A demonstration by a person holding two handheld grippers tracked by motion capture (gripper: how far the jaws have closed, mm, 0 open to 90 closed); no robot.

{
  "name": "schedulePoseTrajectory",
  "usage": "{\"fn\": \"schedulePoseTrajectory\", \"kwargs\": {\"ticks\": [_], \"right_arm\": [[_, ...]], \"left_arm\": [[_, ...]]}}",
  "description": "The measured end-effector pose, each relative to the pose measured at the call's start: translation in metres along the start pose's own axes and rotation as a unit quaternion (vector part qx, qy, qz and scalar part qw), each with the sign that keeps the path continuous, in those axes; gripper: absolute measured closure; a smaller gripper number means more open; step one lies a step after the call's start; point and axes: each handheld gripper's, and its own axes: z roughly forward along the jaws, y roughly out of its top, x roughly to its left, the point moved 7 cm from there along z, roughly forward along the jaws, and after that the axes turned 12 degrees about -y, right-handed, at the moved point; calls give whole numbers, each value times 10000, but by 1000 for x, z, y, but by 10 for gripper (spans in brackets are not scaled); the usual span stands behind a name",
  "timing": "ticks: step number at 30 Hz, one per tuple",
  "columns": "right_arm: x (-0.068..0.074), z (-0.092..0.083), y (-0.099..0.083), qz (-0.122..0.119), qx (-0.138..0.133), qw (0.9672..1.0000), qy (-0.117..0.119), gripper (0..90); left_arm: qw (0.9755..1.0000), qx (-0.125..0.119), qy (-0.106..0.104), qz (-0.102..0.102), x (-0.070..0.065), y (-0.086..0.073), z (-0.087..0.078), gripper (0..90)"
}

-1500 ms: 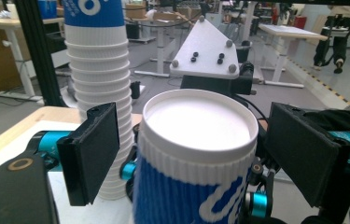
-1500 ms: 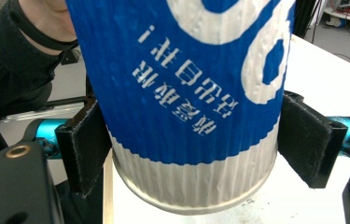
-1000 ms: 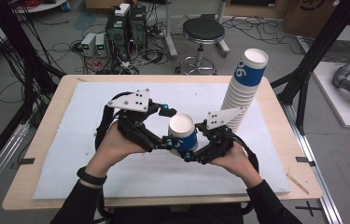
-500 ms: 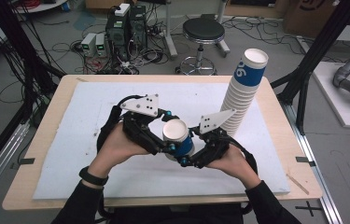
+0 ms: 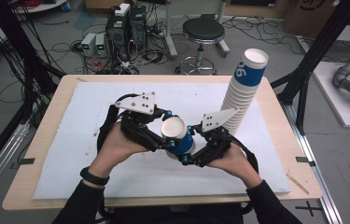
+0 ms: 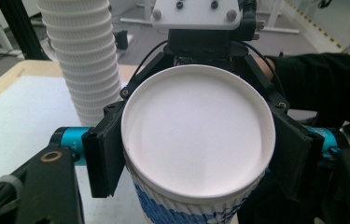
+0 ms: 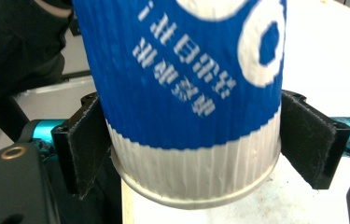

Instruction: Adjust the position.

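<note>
1. I had the blue-and-white paper cup [image 5: 178, 137] held above the middle of the bench [image 5: 46, 186], over the pale blue mat [image 5: 70, 158], tilted with its mouth toward the left hand [image 5: 114, 147].
2. My left tongs [image 6: 196, 154] had just been closing, and their black pads [image 6: 105, 156] were pinching the cup at its white rim, one on each side.
3. My right tongs [image 7: 196, 144] had just been opening a little. In the right gripper view the cup's base sat between their pads [image 7: 310, 140]; the left pad touched the ribbed wall, while a slight gap showed at the right pad.
4. The tall stack of paper cups [image 5: 245, 93] stood upright at the far right of the mat, just behind the right tongs.
5. A black stool [image 5: 203, 32] stood on the floor beyond the bench.
</note>
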Motion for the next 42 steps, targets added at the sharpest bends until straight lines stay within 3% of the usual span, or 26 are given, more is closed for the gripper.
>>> {"fn": "schedulePoseTrajectory", "kwargs": {"ticks": [4,5,6,7,9,10,16,20,27,31,34,38,42], "right_arm": [[-4,-4,5,-12,-270,9996,-103,160],[-3,-6,5,78,-231,9997,-88,159],[-5,-7,7,3,-358,9993,-117,159],[-5,-9,7,122,-374,9991,-128,158],[-5,-12,9,188,-438,9988,-140,158],[-8,-12,10,71,-567,9982,-174,158],[-7,-20,17,365,-900,9951,-168,151],[-6,-22,20,379,-1031,9939,-135,147],[-5,-22,17,306,-861,9958,-62,175],[-7,-21,16,160,-859,9961,-75,181],[-8,-20,15,129,-767,9969,-70,181],[-9,-22,12,169,-484,9987,-42,183],[-9,-22,12,150,-454,9989,-16,189]], "left_arm": [[9995,-309,56,-31,1,3,-5,293],[9991,-410,64,-34,1,4,-6,293],[9987,-505,75,-20,2,5,-8,293],[9982,-595,77,-4,2,6,-10,293],[9969,-781,106,-16,2,8,-11,293],[9962,-869,111,2,2,9,-13,293],[9920,-1255,110,49,0,15,-15,293],[9920,-1256,109,100,-1,15,-12,294],[9927,-1205,50,82,0,13,-10,294],[9945,-1048,25,45,0,10,-10,290],[9956,-925,124,49,0,9,-11,278],[9971,-744,156,-51,0,8,-14,203],[9978,-633,76,-199,0,5,-15,198]]}}
